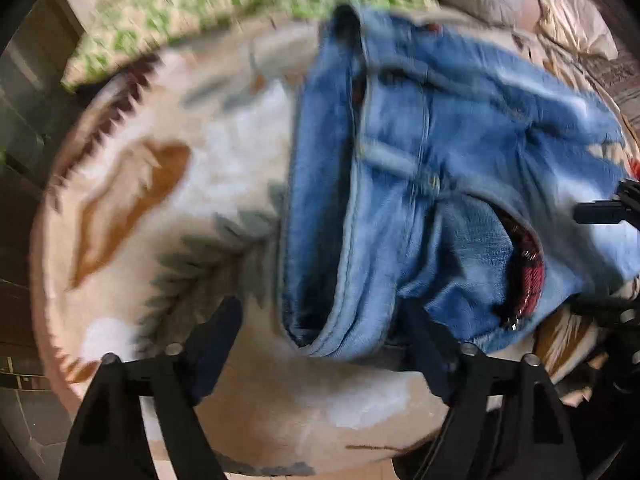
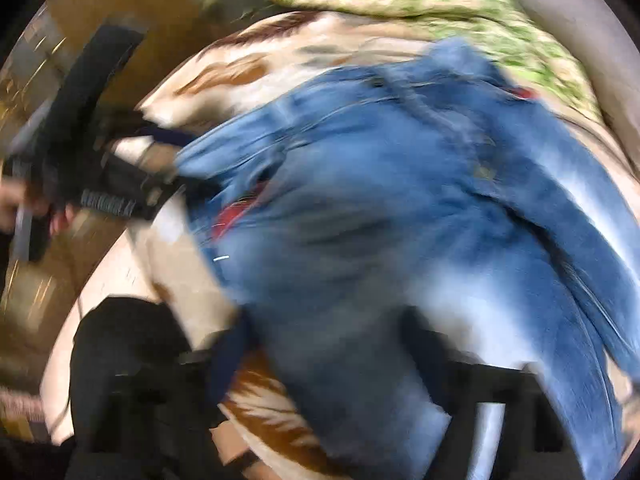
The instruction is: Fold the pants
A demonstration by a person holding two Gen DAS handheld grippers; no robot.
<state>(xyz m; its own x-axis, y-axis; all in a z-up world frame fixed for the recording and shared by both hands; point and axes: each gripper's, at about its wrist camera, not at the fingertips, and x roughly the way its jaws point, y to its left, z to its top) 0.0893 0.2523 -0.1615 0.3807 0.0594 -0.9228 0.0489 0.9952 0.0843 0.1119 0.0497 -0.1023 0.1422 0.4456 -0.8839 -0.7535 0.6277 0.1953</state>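
i have the jeans [image 1: 420, 168] lying in a loose heap on the patterned blanket [image 1: 180, 200], and i take everything else from them. they are light blue denim, bunched and partly doubled over, with a strip of red lining [image 1: 528, 272] showing at an opening on the side of the heap toward my right-hand tool. beyond the jeans, at the far edge of the blanket, sits a green and cream patterned pillow [image 1: 224, 4].

in the left wrist view my left gripper [image 1: 320, 336] points steeply down at the near edge of the jeans. its jaws stand wide apart, one finger [image 1: 216, 344] on the blanket side of the jeans, the other finger [image 1: 428, 352] against the denim's near edge. a rolled fold of the jeans hangs into the gap between them, but i see no pad pressing on it, so i read the jaws as apart and not clamped.

the right wrist view is badly smeared. my right gripper [image 2: 332, 364] is down over the near part of the jeans, its dark fingers set wide on either side of a broad fold of denim. the cloth lies between them; the blur keeps me from telling whether either pad touches it, though the gap looks open. past the jeans on the left of that view i see the other tool's dark body, with part of a hand [image 2: 16, 200] around its handle.

from the left wrist view, the tip of the right tool [image 1: 608, 208] shows at the jeans' far right side.
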